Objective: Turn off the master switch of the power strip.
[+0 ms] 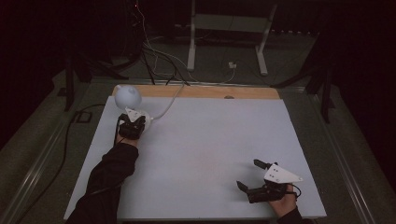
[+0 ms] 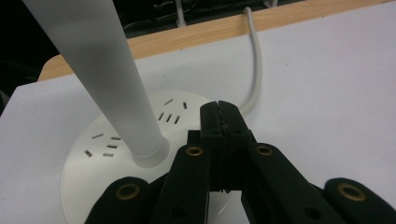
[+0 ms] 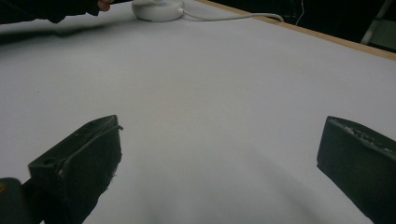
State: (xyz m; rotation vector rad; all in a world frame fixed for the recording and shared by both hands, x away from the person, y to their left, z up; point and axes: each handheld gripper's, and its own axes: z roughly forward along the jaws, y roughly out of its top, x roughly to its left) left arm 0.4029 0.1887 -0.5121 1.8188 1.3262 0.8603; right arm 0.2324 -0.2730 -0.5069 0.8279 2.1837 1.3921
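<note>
A white desk lamp stands at the table's far left, with a round head (image 1: 128, 95), a tapered stem (image 2: 107, 70) and a flat round base (image 2: 93, 154) marked with small slots. My left gripper (image 2: 223, 116) is shut with its jaws pressed together and nothing between them. Its tips lie over the base just right of the stem; I cannot tell whether they touch it. In the high view this left gripper (image 1: 132, 123) sits right below the lamp head. My right gripper (image 1: 249, 174) rests near the front right of the table, jaws wide open (image 3: 224, 149) and empty.
The lamp's white cord (image 2: 256, 70) runs from the base over the table's wooden back edge (image 1: 201, 91). The white table top (image 1: 210, 140) spreads between the two grippers. Behind the table are cables and a white metal stand (image 1: 224, 28) on the floor.
</note>
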